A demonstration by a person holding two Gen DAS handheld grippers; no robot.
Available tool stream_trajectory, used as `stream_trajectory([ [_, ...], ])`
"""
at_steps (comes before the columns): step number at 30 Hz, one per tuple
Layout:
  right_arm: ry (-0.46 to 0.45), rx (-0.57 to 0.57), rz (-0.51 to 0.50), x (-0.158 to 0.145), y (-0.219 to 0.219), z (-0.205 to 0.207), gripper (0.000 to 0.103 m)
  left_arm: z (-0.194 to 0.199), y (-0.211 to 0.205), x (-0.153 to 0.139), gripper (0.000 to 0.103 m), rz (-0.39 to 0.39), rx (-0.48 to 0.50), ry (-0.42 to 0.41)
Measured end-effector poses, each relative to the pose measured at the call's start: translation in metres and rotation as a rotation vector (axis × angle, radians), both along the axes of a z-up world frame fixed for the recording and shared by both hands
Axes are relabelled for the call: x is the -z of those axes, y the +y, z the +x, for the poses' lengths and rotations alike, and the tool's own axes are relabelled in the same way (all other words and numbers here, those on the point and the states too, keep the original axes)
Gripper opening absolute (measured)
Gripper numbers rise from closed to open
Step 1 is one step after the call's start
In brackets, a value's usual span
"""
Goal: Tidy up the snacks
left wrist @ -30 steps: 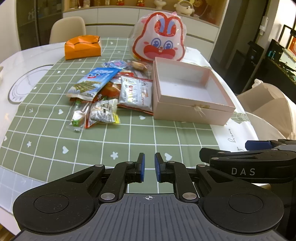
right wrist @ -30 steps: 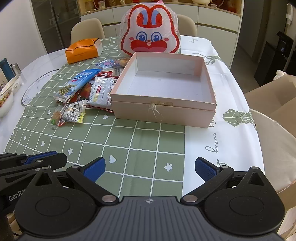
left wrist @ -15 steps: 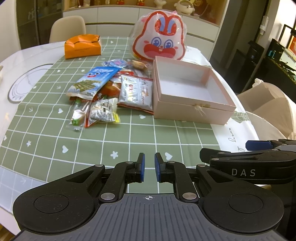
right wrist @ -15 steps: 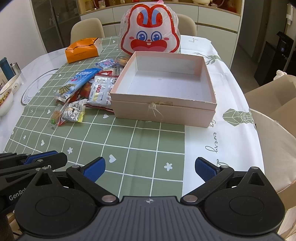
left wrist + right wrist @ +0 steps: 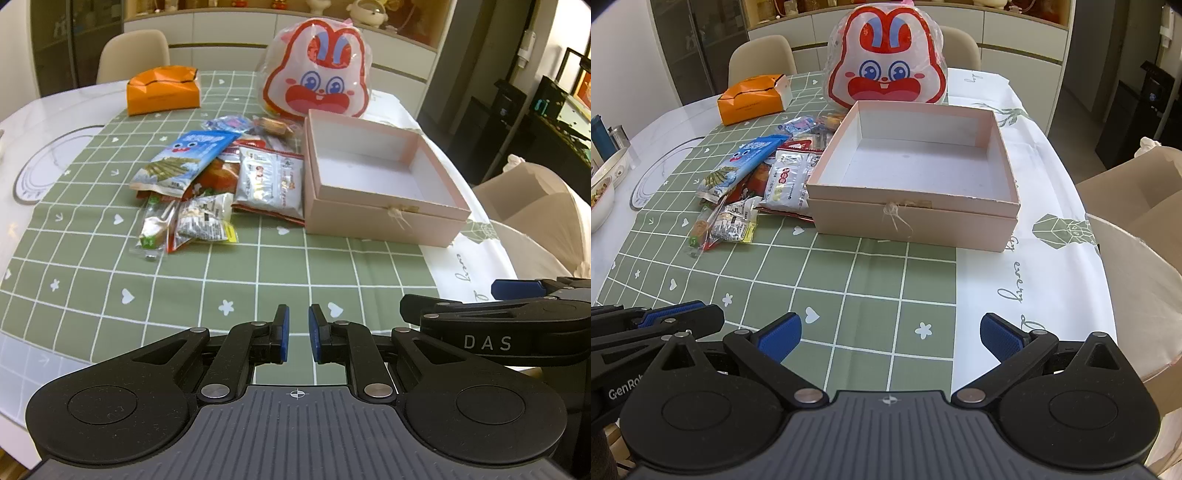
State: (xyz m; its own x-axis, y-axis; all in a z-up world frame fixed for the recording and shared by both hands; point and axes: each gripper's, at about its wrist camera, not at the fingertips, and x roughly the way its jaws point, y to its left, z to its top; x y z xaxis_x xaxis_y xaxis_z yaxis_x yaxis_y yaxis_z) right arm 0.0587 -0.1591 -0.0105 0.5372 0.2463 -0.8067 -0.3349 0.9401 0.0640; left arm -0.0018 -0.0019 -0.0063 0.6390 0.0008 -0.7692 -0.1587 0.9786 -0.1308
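Plainly, the left gripper (image 5: 297, 334) hung nearly closed and empty, the right gripper (image 5: 890, 338) spread wide, both well short of the snack pile (image 5: 221, 184) beside the empty pink box (image 5: 916, 173). The slick, overlapping packets could probably slip or come up two together.

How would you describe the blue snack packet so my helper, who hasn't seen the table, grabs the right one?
Find the open pink box on the green checked tablecloth; the snack pile lies against its left side. The blue snack packet lies on top at the pile's left edge. It alone is bright blue, with a cartoon face with a red mouth; its neighbours are silver, red or clear.
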Motion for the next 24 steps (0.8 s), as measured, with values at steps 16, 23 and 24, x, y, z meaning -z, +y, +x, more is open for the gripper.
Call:
stream_trajectory([
  [16, 0.002, 0.001, -0.001, 0.0006, -0.0004, -0.0001, 0.103, -0.001, -0.0021, 0.0032, 0.015, 0.001, -0.002, 0.003],
  [23, 0.007, 0.0, -0.001, 0.001, -0.0003, 0.0006, 0.103, 0.0015, 0.0009, 0.0048, 0.015, -0.003, -0.003, 0.008],
  [24, 0.007, 0.0, -0.002, 0.0012, -0.0002, 0.0007, 0.103, 0.0017, 0.0015, 0.0051, 0.015, -0.002, -0.004, 0.008],
])
